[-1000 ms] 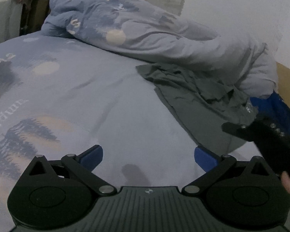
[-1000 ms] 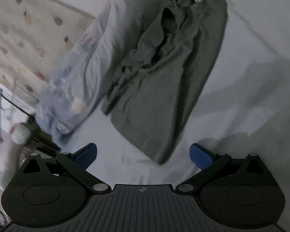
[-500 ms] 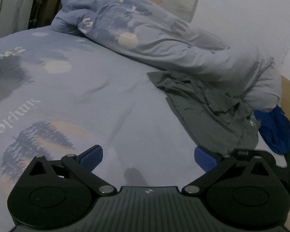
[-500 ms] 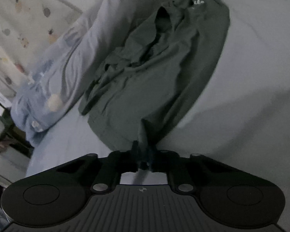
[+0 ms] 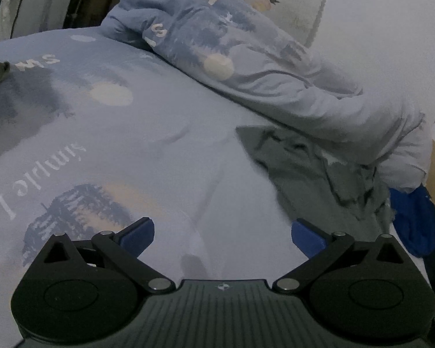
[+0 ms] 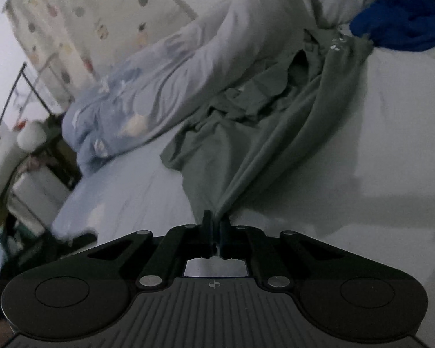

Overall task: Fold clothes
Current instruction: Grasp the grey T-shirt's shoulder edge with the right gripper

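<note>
A crumpled grey-green garment point(image 6: 275, 121) lies on the bed beside a rolled duvet. My right gripper point(image 6: 216, 221) is shut on the garment's near edge, and the cloth stretches in taut folds from the jaws back to the pile. In the left wrist view the same garment point(image 5: 301, 171) lies ahead and to the right. My left gripper point(image 5: 221, 233) is open and empty, its blue pads wide apart over the bare bedsheet, short of the garment.
A pale blue printed duvet point(image 5: 246, 66) is bunched along the far side of the bed point(image 5: 130, 133). A blue garment point(image 6: 403, 29) lies beyond the grey one. Furniture and a rack point(image 6: 20, 95) stand past the bed's edge.
My right gripper closed on the grey garment's near edge and has pulled it taut toward me. My left gripper drifted left over the sheet and stayed open.
</note>
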The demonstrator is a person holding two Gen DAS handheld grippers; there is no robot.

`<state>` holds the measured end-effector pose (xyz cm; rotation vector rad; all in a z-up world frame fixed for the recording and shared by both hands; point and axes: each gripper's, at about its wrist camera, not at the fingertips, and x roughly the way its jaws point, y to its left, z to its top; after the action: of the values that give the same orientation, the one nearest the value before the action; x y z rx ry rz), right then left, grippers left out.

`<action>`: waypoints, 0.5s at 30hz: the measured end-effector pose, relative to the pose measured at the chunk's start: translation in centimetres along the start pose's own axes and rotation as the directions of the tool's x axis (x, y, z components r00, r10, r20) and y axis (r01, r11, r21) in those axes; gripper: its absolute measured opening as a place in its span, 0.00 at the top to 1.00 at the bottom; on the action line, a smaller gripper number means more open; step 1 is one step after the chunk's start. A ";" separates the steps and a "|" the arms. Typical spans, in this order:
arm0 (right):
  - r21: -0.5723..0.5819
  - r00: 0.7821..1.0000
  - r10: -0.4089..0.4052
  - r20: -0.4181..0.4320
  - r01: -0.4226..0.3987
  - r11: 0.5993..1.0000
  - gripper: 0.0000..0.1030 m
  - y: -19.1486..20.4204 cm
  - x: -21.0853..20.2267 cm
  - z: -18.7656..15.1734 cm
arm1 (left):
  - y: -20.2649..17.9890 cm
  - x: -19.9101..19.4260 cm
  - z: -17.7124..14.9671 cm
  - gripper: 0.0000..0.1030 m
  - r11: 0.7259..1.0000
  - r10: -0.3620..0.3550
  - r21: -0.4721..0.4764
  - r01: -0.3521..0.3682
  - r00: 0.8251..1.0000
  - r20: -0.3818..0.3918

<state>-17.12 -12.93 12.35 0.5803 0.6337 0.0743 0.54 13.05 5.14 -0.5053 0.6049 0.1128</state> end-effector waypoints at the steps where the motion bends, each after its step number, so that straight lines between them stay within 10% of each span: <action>1: -0.006 1.000 -0.002 -0.013 0.002 1.000 0.96 -0.1 -1.1 -0.3 | 0.1 0.0 0.1 0.00 1.000 -0.005 -0.004 0.005 1.000 0.002; 15: -0.044 0.987 -0.034 -0.158 0.027 0.999 0.96 -0.7 -17.5 -3.7 | 2.6 1.0 -0.4 0.00 0.973 -0.202 -0.127 0.191 0.975 -0.088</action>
<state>-33.48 -15.93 18.98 0.5276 0.7935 0.1055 0.50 15.09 3.20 -0.6860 0.6450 -0.0660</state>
